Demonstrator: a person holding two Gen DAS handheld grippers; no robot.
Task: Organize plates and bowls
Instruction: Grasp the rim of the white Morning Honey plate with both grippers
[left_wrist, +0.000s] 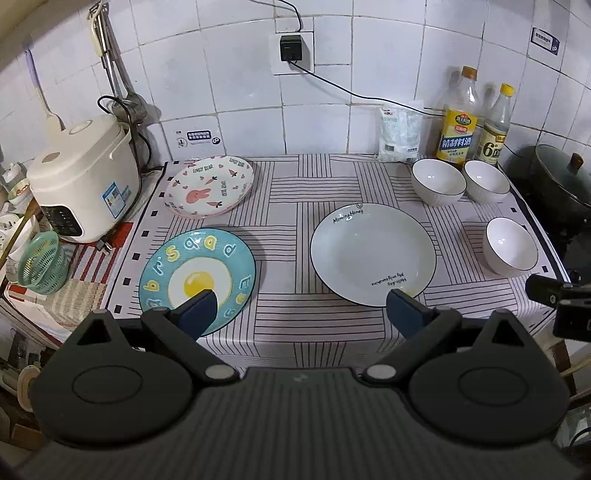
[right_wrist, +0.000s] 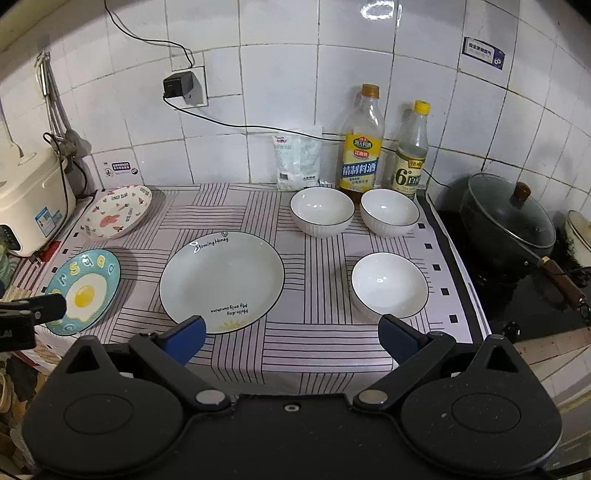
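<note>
Three plates lie on the striped cloth: a pink rabbit plate (left_wrist: 209, 185) at the back left, a blue fried-egg plate (left_wrist: 197, 275) at the front left, and a large white plate (left_wrist: 373, 253) in the middle. Three white bowls stand at the right: two at the back (left_wrist: 438, 181) (left_wrist: 487, 181) and one nearer (left_wrist: 511, 244). My left gripper (left_wrist: 301, 308) is open and empty above the front edge, between the egg plate and the white plate. My right gripper (right_wrist: 291, 332) is open and empty, between the white plate (right_wrist: 221, 280) and the near bowl (right_wrist: 389, 286).
A rice cooker (left_wrist: 79, 177) stands at the left, a green basket (left_wrist: 40, 262) in front of it. Two bottles (left_wrist: 456, 118) (left_wrist: 495, 125) and a white bag (left_wrist: 399, 134) stand against the tiled wall. A lidded dark wok (right_wrist: 508, 218) sits on the stove at the right.
</note>
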